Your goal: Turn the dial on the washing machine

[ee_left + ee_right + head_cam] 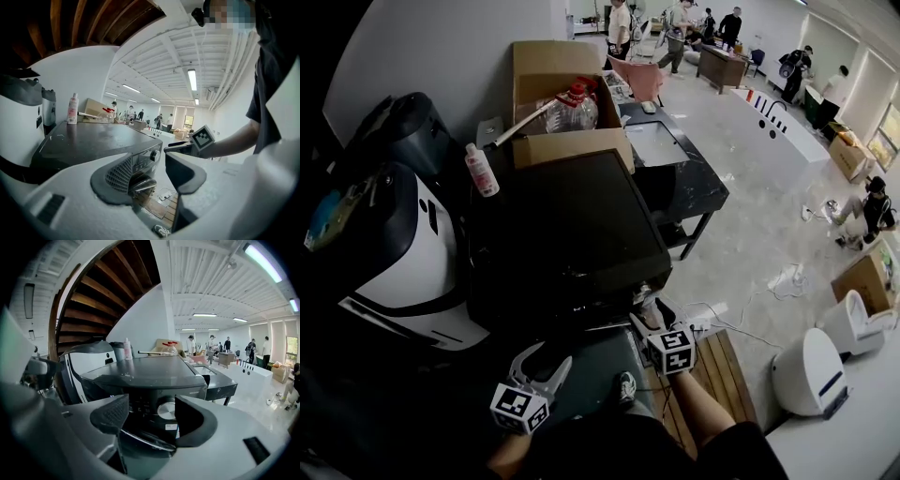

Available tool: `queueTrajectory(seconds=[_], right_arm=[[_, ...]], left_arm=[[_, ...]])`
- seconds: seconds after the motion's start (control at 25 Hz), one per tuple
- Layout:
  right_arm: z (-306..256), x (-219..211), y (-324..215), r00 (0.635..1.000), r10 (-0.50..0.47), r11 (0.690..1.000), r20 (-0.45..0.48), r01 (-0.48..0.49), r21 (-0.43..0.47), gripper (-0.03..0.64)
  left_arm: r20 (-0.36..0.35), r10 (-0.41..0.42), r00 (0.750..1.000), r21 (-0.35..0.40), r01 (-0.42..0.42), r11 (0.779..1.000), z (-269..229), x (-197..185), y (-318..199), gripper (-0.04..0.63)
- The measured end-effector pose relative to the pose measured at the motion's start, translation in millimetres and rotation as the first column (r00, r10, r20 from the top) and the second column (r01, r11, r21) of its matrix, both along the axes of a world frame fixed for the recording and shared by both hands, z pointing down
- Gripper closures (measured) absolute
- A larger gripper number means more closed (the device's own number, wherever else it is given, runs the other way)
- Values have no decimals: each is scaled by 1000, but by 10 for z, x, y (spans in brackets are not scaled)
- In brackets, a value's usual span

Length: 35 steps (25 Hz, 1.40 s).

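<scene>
On the front panel of the washing machine (572, 225), toward the panel's right edge, sits the round silvery dial (166, 410); the right hand-held gripper (152, 417) is released, jaws apart and lined up on the dial but short of it, nothing pressed between them; the left hand-held gripper (152, 176) hangs open and empty, low at the machine's front; the dial looks rigid, smooth and likely slippery, probably stiff between settings, so the pads should pinch its rim on opposite sides, then twist
</scene>
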State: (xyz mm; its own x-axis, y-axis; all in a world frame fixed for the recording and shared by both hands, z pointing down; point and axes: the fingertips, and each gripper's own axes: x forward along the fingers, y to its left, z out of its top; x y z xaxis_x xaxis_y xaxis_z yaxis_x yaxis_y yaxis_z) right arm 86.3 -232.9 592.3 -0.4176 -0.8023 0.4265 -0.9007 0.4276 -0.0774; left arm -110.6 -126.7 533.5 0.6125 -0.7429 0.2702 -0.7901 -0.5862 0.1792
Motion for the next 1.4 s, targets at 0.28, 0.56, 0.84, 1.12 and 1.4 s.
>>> queueTrajectory(seconds=[0.28,0.56,0.84,1.12,1.4], right_arm=[[-438,-109,511,995,65,993,79,-72,98,507],[-778,-275,1054,982,107,978,154,-132,162,603],[-975,-447,1540,966,110,970,232,-155,187,615],[-984,-600,1986,957,111,973,269,-159,166,615],[-839,-704,2330,957,105,982,271,-144,125,615]], left_arm=[[8,33,999,26,-34,999,-48,-132,235,443],[26,60,998,43,-61,997,-53,-322,549,520],[28,61,998,60,-62,996,-43,-489,826,573],[15,67,998,62,-68,996,-16,-557,1072,589],[9,71,997,42,-71,997,76,-538,1284,589]])
